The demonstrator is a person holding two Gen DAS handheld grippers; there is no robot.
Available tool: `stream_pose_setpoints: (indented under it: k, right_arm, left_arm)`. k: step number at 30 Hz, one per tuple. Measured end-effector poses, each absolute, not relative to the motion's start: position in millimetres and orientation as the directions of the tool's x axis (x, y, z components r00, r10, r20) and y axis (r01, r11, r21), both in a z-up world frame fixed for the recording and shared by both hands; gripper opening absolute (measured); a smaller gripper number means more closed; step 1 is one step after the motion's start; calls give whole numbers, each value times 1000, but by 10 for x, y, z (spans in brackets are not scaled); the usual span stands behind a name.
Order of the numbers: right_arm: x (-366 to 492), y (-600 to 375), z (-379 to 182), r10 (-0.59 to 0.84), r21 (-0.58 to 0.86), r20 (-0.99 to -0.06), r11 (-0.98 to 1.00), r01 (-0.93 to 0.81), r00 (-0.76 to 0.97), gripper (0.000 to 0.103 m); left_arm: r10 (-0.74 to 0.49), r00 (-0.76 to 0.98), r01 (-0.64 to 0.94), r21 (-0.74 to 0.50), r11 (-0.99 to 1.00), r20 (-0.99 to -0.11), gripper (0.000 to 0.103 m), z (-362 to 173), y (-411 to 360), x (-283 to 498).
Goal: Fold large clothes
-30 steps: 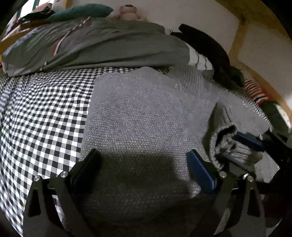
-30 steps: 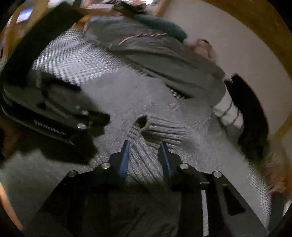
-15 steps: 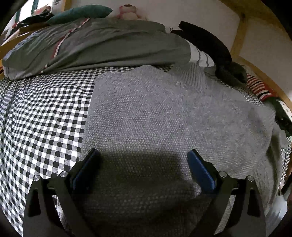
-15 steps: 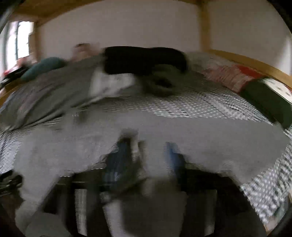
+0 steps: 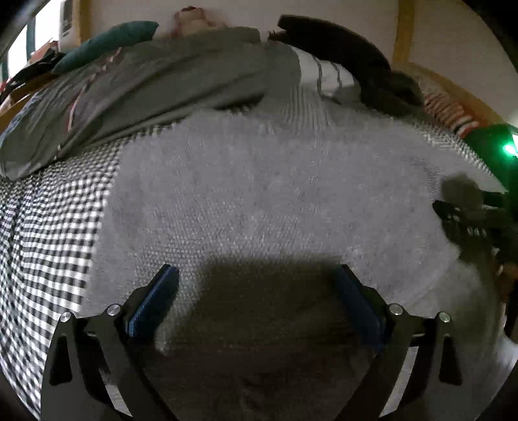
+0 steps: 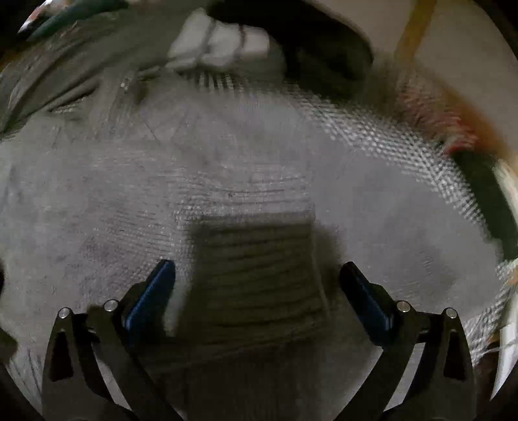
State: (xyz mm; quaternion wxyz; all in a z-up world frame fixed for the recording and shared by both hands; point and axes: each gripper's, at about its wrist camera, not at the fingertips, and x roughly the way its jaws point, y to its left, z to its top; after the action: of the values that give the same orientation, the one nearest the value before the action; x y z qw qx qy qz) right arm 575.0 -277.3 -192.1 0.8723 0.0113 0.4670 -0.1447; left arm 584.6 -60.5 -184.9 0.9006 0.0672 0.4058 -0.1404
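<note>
Both grippers — left gripper (image 5: 255,275), right gripper (image 6: 257,270) — released above grey sweater (image 5: 275,194); sleeve apparently folded, next edge needs gripping.

This is a bedroom in a home, and the work surface is a made-up bed. A black-and-white checked sheet (image 5: 48,226) covers the mattress, and a grey duvet (image 5: 155,87) lies bunched across the far side. A teal pillow (image 5: 106,42) rests at the far left, with a pink soft toy (image 5: 194,22) just beside it against the pale wall (image 5: 242,13). A wooden bed frame (image 5: 401,32) rises at the far right. Loose garments are heaped along the far right edge: a dark one (image 5: 343,45), and a red-and-white striped one (image 5: 446,113) near it.
</note>
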Motion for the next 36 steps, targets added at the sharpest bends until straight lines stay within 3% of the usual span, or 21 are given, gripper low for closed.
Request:
stream_pose_setpoints:
  k: [8, 17, 24, 27, 30, 36]
  right_arm:
    - [5406, -2860, -1779, -175, -19, -784, 966, 259, 596, 100]
    - [5605, -2952, -1981, -128, 11, -832, 969, 247, 540, 101]
    - [5474, -3036, -1863, -47, 101, -791, 974, 205, 610, 100]
    - [5163, -3190, -1647, 10, 159, -733, 975, 157, 680, 100]
    - [4851, -3468, -1420, -2, 164, -685, 974, 156, 729, 100]
    - [4351, -4396, -1273, -93, 164, -687, 947, 277, 721, 100]
  left_arm:
    - [-190, 653, 301, 20, 954, -733, 97, -1890, -569, 5827]
    - [-167, 658, 289, 42, 956, -734, 97, -1893, -639, 5822]
    - [-129, 695, 233, 51, 971, -708, 97, -1789, -667, 5723]
    - [-248, 694, 276, -69, 959, -676, 97, -1663, -766, 5599]
    - [-340, 676, 373, -95, 923, -654, 97, -1557, -1217, 5457]
    - [-421, 651, 603, 94, 792, -631, 97, -1489, -2531, 5057]
